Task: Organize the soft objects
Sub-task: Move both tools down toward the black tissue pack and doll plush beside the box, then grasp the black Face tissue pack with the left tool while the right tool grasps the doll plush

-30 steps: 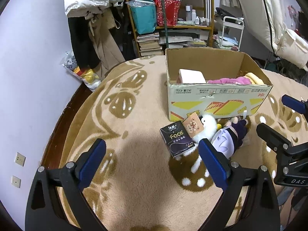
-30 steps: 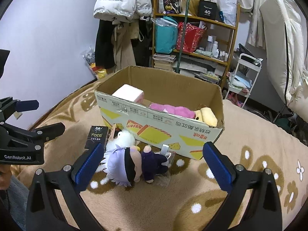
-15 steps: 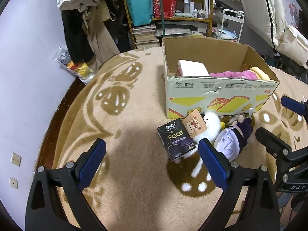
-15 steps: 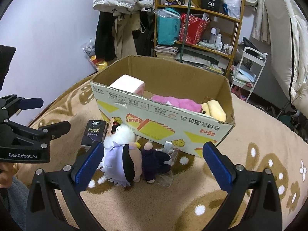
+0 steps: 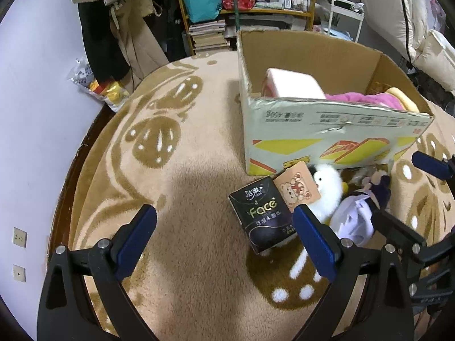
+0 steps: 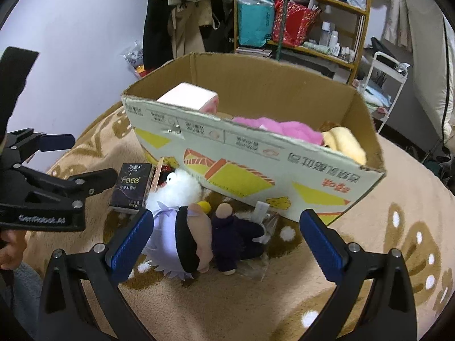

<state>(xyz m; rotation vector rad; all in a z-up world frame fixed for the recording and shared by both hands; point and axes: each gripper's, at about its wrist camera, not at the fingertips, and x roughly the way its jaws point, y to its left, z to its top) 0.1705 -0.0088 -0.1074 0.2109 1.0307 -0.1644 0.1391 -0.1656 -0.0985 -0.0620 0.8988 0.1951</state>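
Observation:
An open cardboard box (image 5: 327,130) (image 6: 256,153) stands on the patterned rug. It holds a white and pink tissue pack (image 5: 293,83), a pink soft cloth (image 6: 284,128) and a yellow plush (image 6: 347,142). In front of it lie a black Face tissue pack (image 5: 261,213) (image 6: 130,187), a small bear-print pack (image 5: 297,189), a white plush bird (image 5: 327,187) (image 6: 176,190) and a doll (image 5: 358,216) (image 6: 193,238) with lavender hair and dark clothes. My left gripper (image 5: 224,233) is open, just left of the Face pack. My right gripper (image 6: 224,238) is open, low over the doll.
A wooden shelf (image 6: 298,14) with bags and bottles, hanging coats (image 5: 113,28) and a white trolley (image 6: 389,79) stand behind the box. A plastic bag (image 5: 96,85) lies by the wall. Dark floor (image 5: 65,187) borders the rug at left. A hand (image 6: 8,244) holds the left gripper.
Both grippers have come closer to the pile in front of the box, so the box and toys look larger. Nothing has been taken hold of.

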